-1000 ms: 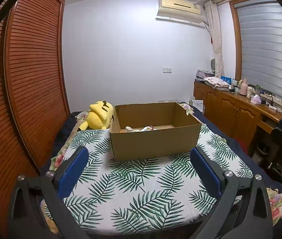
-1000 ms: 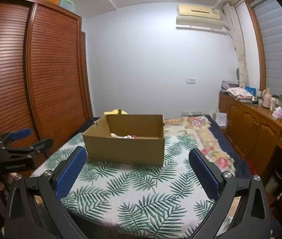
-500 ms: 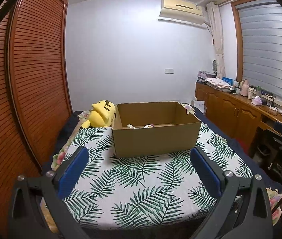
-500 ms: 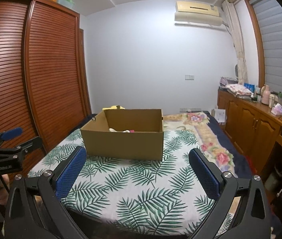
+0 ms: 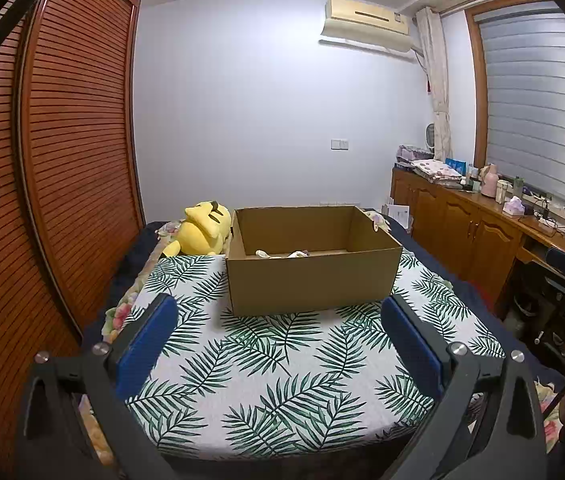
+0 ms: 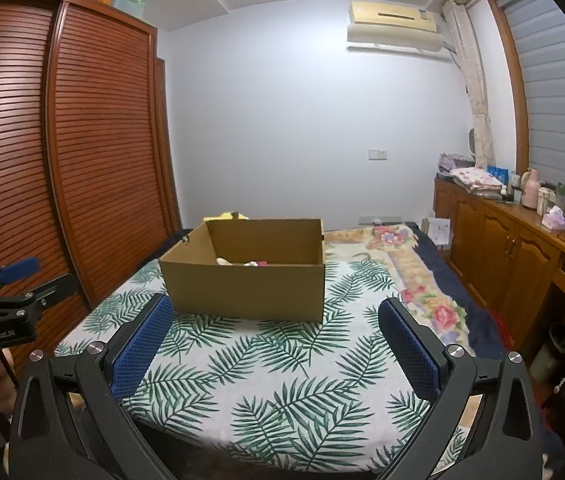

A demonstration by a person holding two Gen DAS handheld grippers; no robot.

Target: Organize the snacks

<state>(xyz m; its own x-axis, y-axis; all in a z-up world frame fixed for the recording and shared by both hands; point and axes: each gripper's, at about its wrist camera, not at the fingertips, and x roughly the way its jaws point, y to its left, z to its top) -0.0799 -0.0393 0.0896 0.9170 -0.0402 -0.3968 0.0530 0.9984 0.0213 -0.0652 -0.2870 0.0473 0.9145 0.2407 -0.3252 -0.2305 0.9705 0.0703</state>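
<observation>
- A few pale snack packets [image 5: 282, 254] are glimpsed low inside the cardboard box [image 5: 314, 280]; only their tops are seen over the near wall, so no count can be given.
- One box is counted: plain brown, open-topped, set toward the far middle of the leaf-print cloth [image 5: 266, 360].
- In the right wrist view the same snack packets [image 6: 242, 262] are seen against the box's [image 6: 246, 288] far wall, one with a touch of pink.
- The left gripper [image 5: 278, 344] is held spread wide, nothing between its blue pads, short of the cloth's near edge.
- The right gripper [image 6: 274, 344] is likewise held released, jaws far apart and nothing gripped.
- One yellow plush toy [image 5: 202, 232] is seen just beside the box's far left corner.
- The cloth is spread over a bed, with a floral quilt [image 6: 394, 248] exposed along the right edge.
- Slatted wooden wardrobe doors [image 5: 62, 168] are seen along the left, a wooden cabinet run [image 5: 466, 232] along the right, one air conditioner [image 5: 366, 24] high on the white wall.
</observation>
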